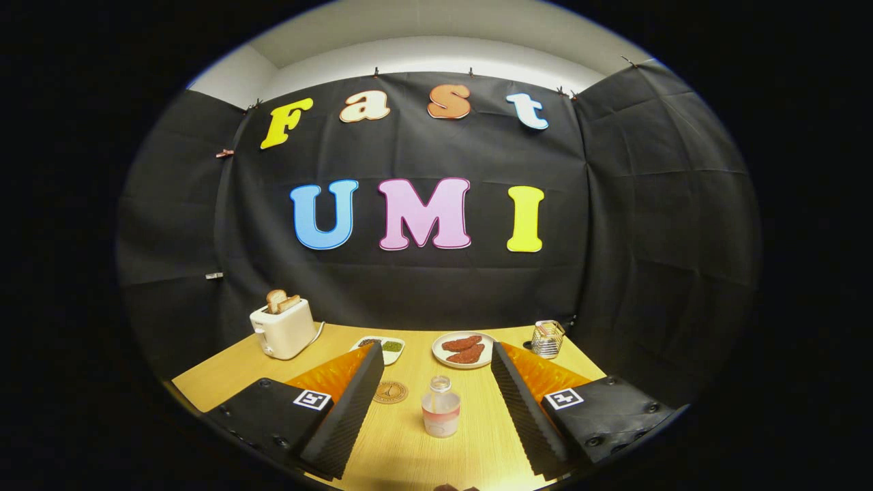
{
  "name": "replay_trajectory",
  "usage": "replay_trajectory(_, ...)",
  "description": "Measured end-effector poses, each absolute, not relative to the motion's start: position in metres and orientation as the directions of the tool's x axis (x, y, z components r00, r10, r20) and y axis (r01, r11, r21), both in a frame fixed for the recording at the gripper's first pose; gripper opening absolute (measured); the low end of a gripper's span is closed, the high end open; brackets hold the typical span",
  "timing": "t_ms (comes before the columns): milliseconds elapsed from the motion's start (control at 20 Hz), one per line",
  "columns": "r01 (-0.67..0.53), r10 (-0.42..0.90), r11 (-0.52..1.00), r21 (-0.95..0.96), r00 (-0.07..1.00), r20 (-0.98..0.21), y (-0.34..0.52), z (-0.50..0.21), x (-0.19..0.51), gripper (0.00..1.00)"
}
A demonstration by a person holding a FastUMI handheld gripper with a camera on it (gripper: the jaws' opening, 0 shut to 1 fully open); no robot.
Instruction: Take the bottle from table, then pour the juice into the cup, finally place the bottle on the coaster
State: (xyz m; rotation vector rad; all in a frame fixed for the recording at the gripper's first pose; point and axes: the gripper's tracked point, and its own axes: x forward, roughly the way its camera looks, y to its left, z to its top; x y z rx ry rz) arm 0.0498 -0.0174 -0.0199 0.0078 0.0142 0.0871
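Observation:
A small clear bottle (440,408) with pinkish juice in its lower part stands upright on the wooden table (225,372), in the gap between my two fingers and a little short of their tips. My gripper (432,354) is open, its black ribbed fingers (351,409) spread wide on either side of the bottle without touching it. A round brown coaster (390,392) lies flat just left of the bottle, beside the left finger. A ribbed glass cup (548,339) stands beyond the right fingertip, near the booth's right wall.
A white toaster (283,329) with bread slices sits at the back left. A small white dish (387,347) with dark and green bits lies beyond the left fingertip. A white plate (464,350) with reddish pieces rests behind the bottle. Black cloth walls close the back and sides.

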Motion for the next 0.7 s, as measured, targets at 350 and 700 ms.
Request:
replay_trajectory(350,-0.103,0.103,0.995,0.003,0.995,-0.011,-0.022,-0.035,0.07,0.97)
replay_trajectory(700,-0.143,0.143,0.989,-0.026,0.989,-0.028,-0.011,-0.047,0.084,0.97)
